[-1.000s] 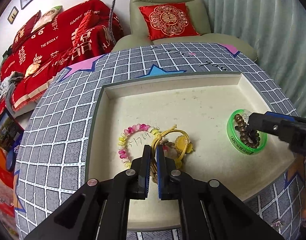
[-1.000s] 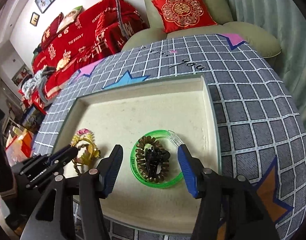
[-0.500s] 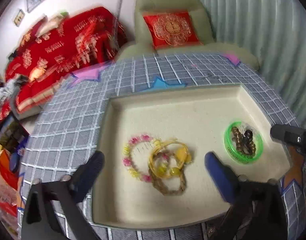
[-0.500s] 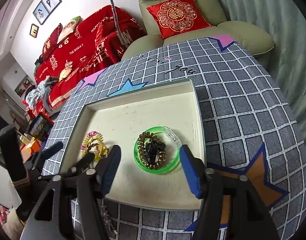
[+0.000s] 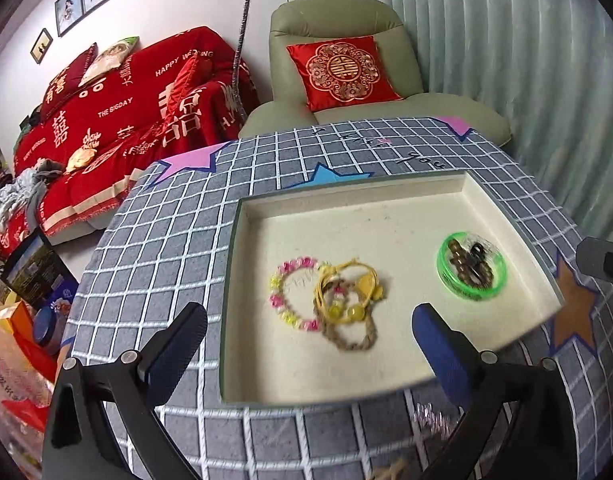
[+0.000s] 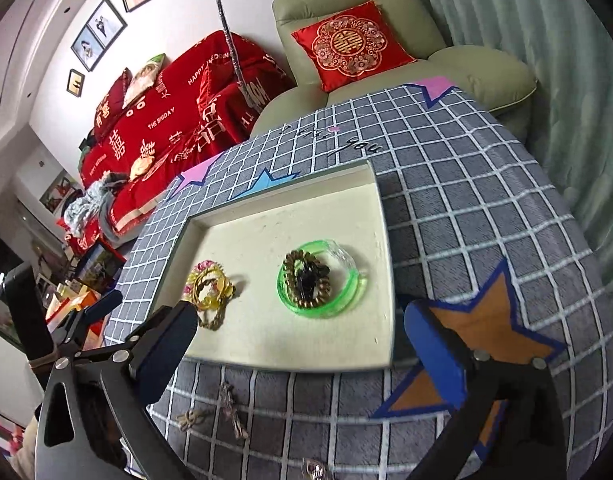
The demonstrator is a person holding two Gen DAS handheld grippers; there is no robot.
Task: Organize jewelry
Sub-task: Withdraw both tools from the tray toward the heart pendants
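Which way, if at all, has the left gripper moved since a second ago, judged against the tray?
Yes. The left gripper has backed away from the tray toward its near edge, jaws open and empty, leaving the yellow bracelet lying inside.

The bench (image 5: 154, 264) wears a grey cloth crossed by a white grid, with stars in pink, light blue and blue-edged orange. The tray (image 5: 390, 196) is cream inside with a grey-green rim. In it lie a bracelet of pink and yellow beads (image 5: 284, 298), a yellow cord with yellow beads (image 5: 348, 292), a tan braided loop (image 5: 352, 340), and a translucent green bangle (image 5: 471, 266) around brown beads and a black piece. The sofa cover (image 5: 118, 120) is red with white lettering; the armchair (image 5: 346, 28) is pale green, its cushion (image 5: 342, 70) red with gold ornament. Both claws are black with blue pads (image 5: 438, 348).
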